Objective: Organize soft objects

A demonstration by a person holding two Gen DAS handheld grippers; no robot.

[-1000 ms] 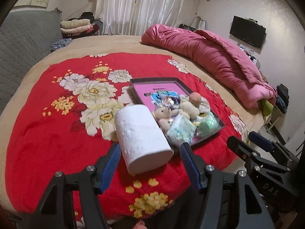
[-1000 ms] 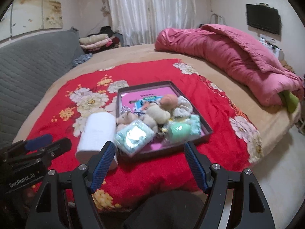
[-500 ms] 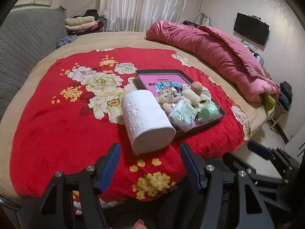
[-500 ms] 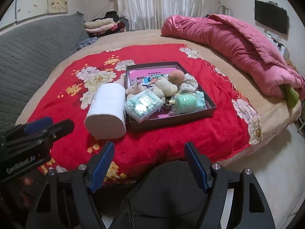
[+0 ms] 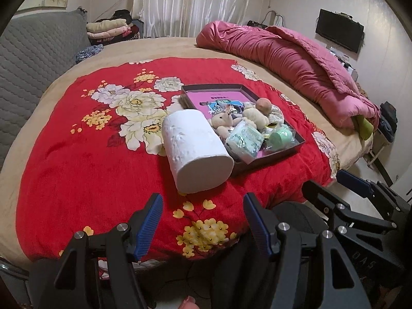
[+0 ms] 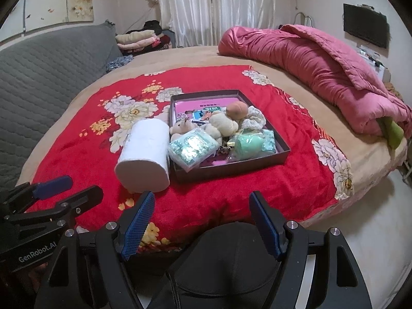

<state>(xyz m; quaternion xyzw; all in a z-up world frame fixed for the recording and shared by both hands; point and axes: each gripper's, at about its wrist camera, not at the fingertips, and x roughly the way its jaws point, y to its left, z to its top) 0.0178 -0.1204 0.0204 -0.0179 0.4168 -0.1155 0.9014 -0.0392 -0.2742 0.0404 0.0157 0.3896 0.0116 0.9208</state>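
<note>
Both tongs, left [image 5: 203,221] and right [image 6: 202,221], stood apart and empty, well short of the tray [image 6: 282,154]. Paper roll [image 6: 144,154] lay touching the tray's left wall; risk was a pinch squashing it or knocking the tray

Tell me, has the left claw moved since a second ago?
Yes. The left claw has pulled back from the paper roll: earlier the roll lay between its tips, now it lies beyond them.

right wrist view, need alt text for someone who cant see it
A white paper roll lies on its side on a red floral blanket, beside a dark tray heaped with small plush toys and wrapped packets. The open right hand-held gripper frames the foreground, with a rumpled pink quilt behind.
</note>
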